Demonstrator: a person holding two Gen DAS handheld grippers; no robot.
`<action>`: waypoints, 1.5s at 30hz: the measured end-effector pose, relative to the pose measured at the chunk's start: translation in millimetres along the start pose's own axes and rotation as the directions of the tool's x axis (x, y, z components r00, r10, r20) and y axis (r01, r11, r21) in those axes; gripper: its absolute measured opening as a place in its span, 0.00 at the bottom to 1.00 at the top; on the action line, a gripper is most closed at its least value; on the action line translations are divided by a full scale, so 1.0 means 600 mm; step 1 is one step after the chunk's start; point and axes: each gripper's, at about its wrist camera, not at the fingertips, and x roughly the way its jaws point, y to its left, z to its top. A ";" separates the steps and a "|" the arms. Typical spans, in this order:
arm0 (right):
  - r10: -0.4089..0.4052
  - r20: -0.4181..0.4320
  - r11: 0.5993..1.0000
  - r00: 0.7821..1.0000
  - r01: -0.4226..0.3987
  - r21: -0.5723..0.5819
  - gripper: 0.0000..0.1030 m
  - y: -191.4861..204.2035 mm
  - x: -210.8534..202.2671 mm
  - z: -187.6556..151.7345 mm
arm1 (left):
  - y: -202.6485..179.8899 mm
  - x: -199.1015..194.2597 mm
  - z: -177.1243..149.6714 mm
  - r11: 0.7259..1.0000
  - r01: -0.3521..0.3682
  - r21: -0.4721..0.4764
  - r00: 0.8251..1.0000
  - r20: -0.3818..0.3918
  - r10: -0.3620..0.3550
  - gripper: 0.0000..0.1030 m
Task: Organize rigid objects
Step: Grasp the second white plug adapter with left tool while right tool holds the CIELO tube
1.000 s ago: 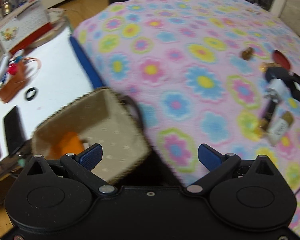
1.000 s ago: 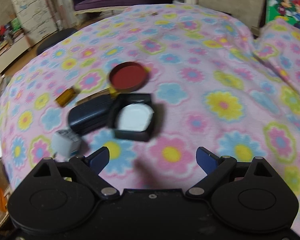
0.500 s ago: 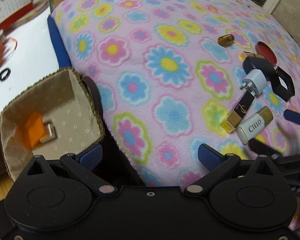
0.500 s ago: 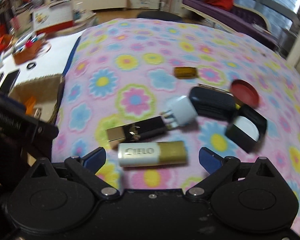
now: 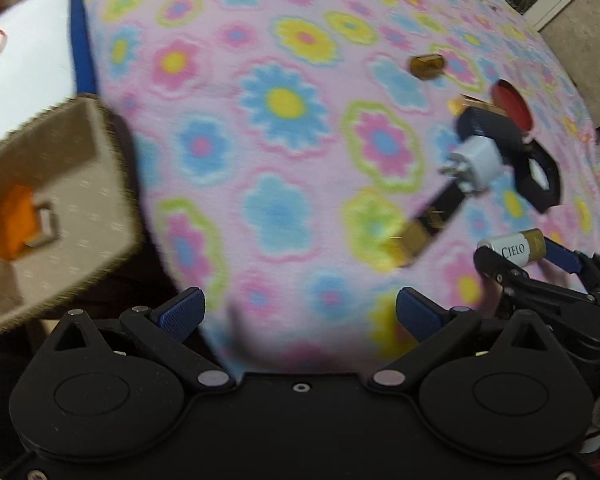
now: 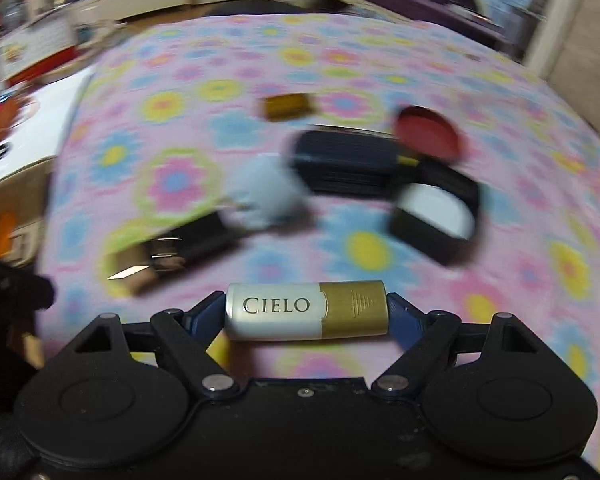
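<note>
A white-and-gold CIELO tube (image 6: 306, 310) lies crosswise between the blue pads of my right gripper (image 6: 306, 313). Its jaws are closing, and a pad touches each end of the tube. The left wrist view shows that same tube (image 5: 514, 246) in the right gripper (image 5: 518, 252) at the lower right. My left gripper (image 5: 300, 314) is open and empty above the near edge of the flowered blanket (image 5: 280, 100). A beige fabric basket (image 5: 60, 152) sits to its left with an orange item (image 5: 14, 224) inside.
Beyond the tube lie a white plug adapter (image 6: 268, 192), a black-and-gold tube (image 6: 172, 248), a dark case (image 6: 340, 164), a red lid (image 6: 426, 132), an open black compact (image 6: 436, 216) and a small amber bottle (image 6: 288, 106). A white table (image 5: 32, 52) stands left of the bed.
My right gripper swung from the compact over to the CIELO tube, came down and closed around it. My left gripper drifted along the blanket's edge, staying open near the basket.
</note>
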 end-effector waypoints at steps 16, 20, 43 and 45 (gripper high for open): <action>-0.013 0.014 0.977 1.000 0.010 0.211 0.82 -0.138 -0.002 -0.009 | -0.215 0.059 0.099 0.994 -0.002 0.106 0.999 -0.033 0.006 0.96; 0.014 0.045 0.970 0.999 -0.025 0.243 0.82 -0.150 0.000 -0.009 | -0.199 0.084 0.118 0.994 0.076 -0.081 0.994 -0.075 -0.082 0.94; -0.024 0.197 0.959 0.980 -0.033 0.282 0.83 -0.168 0.009 -0.042 | -0.222 0.119 0.129 0.989 0.084 -0.123 0.994 -0.054 -0.091 0.32; -0.029 0.196 0.960 0.980 -0.027 0.280 0.83 -0.166 0.009 -0.042 | -0.223 0.120 0.132 0.987 0.096 -0.131 0.992 -0.071 -0.106 0.32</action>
